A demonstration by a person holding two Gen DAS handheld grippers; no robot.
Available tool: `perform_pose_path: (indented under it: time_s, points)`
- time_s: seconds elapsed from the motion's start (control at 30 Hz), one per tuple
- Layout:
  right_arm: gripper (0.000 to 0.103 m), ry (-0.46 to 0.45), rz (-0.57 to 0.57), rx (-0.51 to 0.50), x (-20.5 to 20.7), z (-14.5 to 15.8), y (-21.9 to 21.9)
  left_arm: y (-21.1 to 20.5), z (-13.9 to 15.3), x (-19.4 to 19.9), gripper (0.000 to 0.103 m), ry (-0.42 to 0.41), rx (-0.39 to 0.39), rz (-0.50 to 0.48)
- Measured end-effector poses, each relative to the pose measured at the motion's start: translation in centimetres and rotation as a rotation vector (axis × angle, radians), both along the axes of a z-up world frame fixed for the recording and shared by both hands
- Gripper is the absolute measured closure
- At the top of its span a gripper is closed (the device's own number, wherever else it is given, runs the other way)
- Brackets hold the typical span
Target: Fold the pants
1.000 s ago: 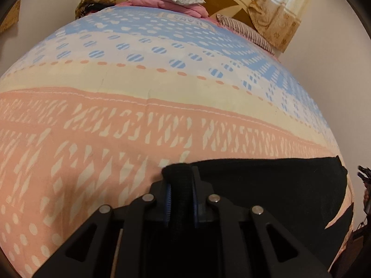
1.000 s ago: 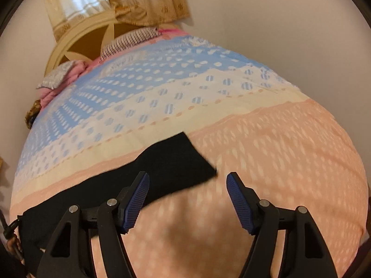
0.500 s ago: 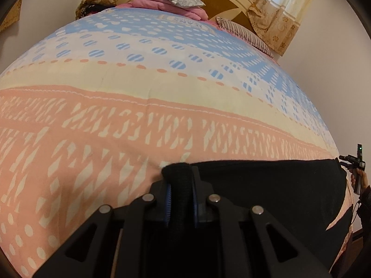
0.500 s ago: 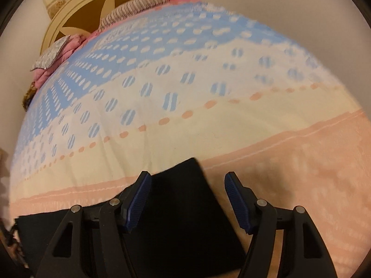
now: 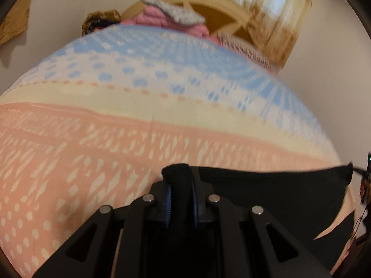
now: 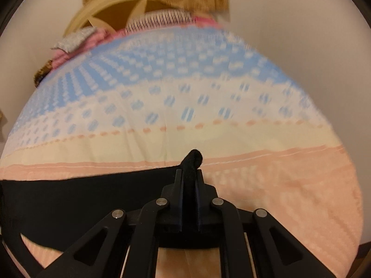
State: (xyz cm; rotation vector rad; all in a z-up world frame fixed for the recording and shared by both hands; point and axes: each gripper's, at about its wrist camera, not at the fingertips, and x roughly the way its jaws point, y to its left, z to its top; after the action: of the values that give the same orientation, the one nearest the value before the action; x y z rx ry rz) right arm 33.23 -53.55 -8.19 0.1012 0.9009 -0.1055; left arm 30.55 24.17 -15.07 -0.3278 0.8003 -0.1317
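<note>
Because the black pants [image 5: 266,197] are soft, limp cloth, they will sag and drape wherever unsupported, so pinching the ends of one edge suits them. Both jaws are clenched on bunched fabric: the left gripper [image 5: 180,205] at one end, the right gripper [image 6: 189,203] at the other. The pants lie near the bed's [image 6: 162,139] foot edge, on its peach band, long axis running crosswise between the grippers.

Both views were smeared by motion blur, so the bedsheet [image 5: 143,125] print was softened. The pants [image 6: 69,199] were cut off at the left edge of the right wrist view. The cloth between the closed jaws was hidden. A small dark device [image 5: 365,185] at the bed's right edge could not be identified.
</note>
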Motion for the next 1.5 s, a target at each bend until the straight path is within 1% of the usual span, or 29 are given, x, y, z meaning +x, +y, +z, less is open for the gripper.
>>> perform_pose_path:
  time_s: [0.07,0.1,0.17,0.2,0.23,0.3,0.4,0.53,0.6,0.67,0.73,0.8,0.9,0.93,0.97,1.0,1.03,1.07,1.1,1.13,1.23,1.3,1.33,1.4,1.43,1.47,1.5]
  points:
    - [0.095,-0.066,0.007,-0.003,-2.7,2.3,-0.5,0.3,1.2,-1.0,0.088,-0.047,-0.033,-0.003]
    - [0.095,-0.094,0.012,-0.004,-3.8,3.1,-0.7,0.6,2.0,-1.7,0.088,-0.078,-0.051,-0.005]
    - [0.095,-0.161,0.02,-0.008,-6.5,4.7,-0.8,0.8,2.8,-2.5,0.088,-0.11,-0.076,-0.011]
    - [0.095,-0.195,0.027,-0.002,-7.8,5.4,-0.9,1.0,3.2,-3.1,0.088,-0.127,-0.088,-0.011]
    - [0.095,-0.23,0.029,0.014,-9.4,5.9,-1.1,1.3,3.5,-4.0,0.088,-0.153,-0.116,-0.015]
    - [0.095,-0.274,0.024,0.047,-12.2,6.3,-1.4,2.0,3.9,-5.9,0.088,-0.195,-0.174,-0.021]
    - [0.095,-0.312,0.018,0.089,-16.2,5.6,-1.9,2.1,4.0,-8.5,0.088,-0.236,-0.206,-0.043]
    - [0.095,-0.307,-0.008,0.144,-20.8,3.0,-2.9,2.2,3.9,-12.4,0.088,-0.279,-0.223,-0.089]
    - [0.095,-0.295,-0.03,0.171,-22.7,1.5,-3.5,2.2,3.4,-13.9,0.088,-0.285,-0.213,-0.106]
    - [0.095,-0.279,-0.036,0.197,-24.1,0.1,-3.8,2.3,2.8,-14.6,0.088,-0.276,-0.206,-0.122]
    - [0.095,-0.252,-0.036,0.201,-25.4,-1.2,-3.6,2.1,1.7,-15.2,0.088,-0.257,-0.204,-0.148]
    - [0.095,-0.213,-0.042,0.191,-26.5,-2.4,-3.7,1.8,0.6,-15.8,0.088,-0.239,-0.181,-0.154]
    - [0.095,-0.154,-0.035,0.188,-26.7,-3.7,-3.6,2.4,-0.7,-16.9,0.087,-0.219,-0.184,-0.146]
    - [0.095,-0.145,-0.034,0.18,-26.8,-3.9,-3.6,2.7,-1.1,-17.4,0.084,-0.214,-0.195,-0.143]
    - [0.095,-0.132,-0.033,0.176,-26.9,-4.1,-3.6,3.2,-1.4,-17.8,0.076,-0.212,-0.2,-0.134]
    - [0.095,-0.126,-0.033,0.176,-27.0,-4.3,-3.7,3.5,-1.5,-18.2,0.072,-0.214,-0.202,-0.124]
    - [0.091,-0.117,-0.034,0.18,-27.2,-4.4,-3.8,3.9,-1.6,-18.6,0.067,-0.214,-0.201,-0.108]
    - [0.089,-0.104,-0.04,0.175,-27.3,-4.5,-3.9,4.3,-1.8,-19.0,0.067,-0.213,-0.197,-0.092]
    - [0.083,-0.102,-0.048,0.164,-27.8,-4.7,-4.1,4.8,-2.0,-19.1,0.067,-0.208,-0.195,-0.078]
    - [0.081,-0.105,-0.054,0.158,-28.1,-4.6,-4.2,5.3,-2.1,-19.4,0.067,-0.204,-0.197,-0.062]
    - [0.08,-0.11,-0.064,0.156,-29.0,-4.4,-4.7,7.0,-2.5,-19.9,0.067,-0.194,-0.211,-0.013]
    - [0.08,-0.107,-0.087,0.122,-29.8,-4.0,-4.8,7.7,-2.5,-20.2,0.067,-0.2,-0.21,0.012]
    - [0.08,-0.106,-0.1,0.115,-30.2,-3.8,-5.0,8.0,-2.3,-20.4,0.067,-0.203,-0.213,0.029]
    - [0.08,-0.129,-0.138,0.106,-31.2,-3.0,-5.4,7.9,-1.4,-20.5,0.067,-0.232,-0.213,0.032]
    - [0.076,-0.149,-0.154,0.107,-31.5,-2.4,-5.4,7.5,-0.9,-20.5,0.067,-0.238,-0.198,0.032]
    - [0.072,-0.173,-0.175,0.105,-31.8,-1.5,-5.2,7.0,-0.3,-20.3,0.06,-0.248,-0.19,0.026]
    - [0.064,-0.189,-0.169,0.103,-31.7,-0.8,-4.5,6.4,0.3,-20.1,0.055,-0.263,-0.184,0.017]
